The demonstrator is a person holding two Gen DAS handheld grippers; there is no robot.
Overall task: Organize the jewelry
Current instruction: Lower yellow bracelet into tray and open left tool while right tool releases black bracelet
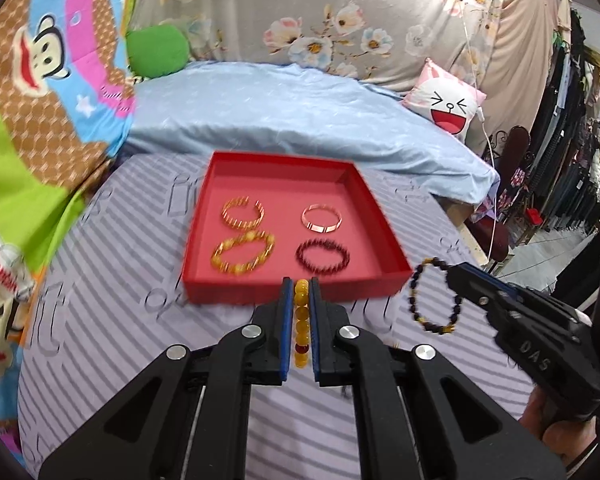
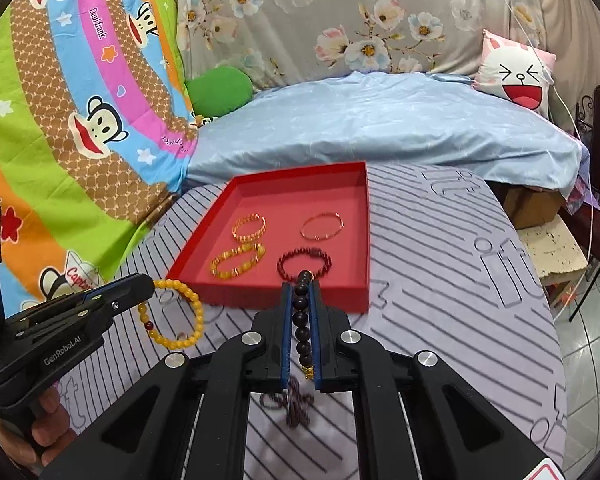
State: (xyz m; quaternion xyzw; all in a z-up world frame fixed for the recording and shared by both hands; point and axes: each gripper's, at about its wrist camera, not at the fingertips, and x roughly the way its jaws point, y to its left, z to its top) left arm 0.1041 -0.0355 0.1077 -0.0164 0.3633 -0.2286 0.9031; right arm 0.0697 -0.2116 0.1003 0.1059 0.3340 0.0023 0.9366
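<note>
clearly "genrobot.ai" on left gripper (image 2: pixel 150 284) clamping yellow bracelet (image 2: pixel 171 314), "das" on right gripper (image 1: pixel 452 272) clamping dark bracelet (image 1: pixel 434 296)

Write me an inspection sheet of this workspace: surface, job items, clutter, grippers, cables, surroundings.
Surface: striped lilac cloth over a rounded table, printed lettering on it.
Job's things: red tray holding four bracelets in two rows: gold ribbed cuff, thin rose-gold bangle, amber bead bracelet, dark red bead bracelet. Yellow bead bracelet and dark bead bracelet are outside the tray, held above the cloth.
Clutter: nothing seen.
Grippers: left gripper shut on the yellow bead bracelet; right gripper shut on the dark bead bracelet.
Cables: thin white cord hangs by the rabbit pillow.
Surroundings: blue bedding, floral sheet, cartoon monkey blanket, clothes rack.
</note>
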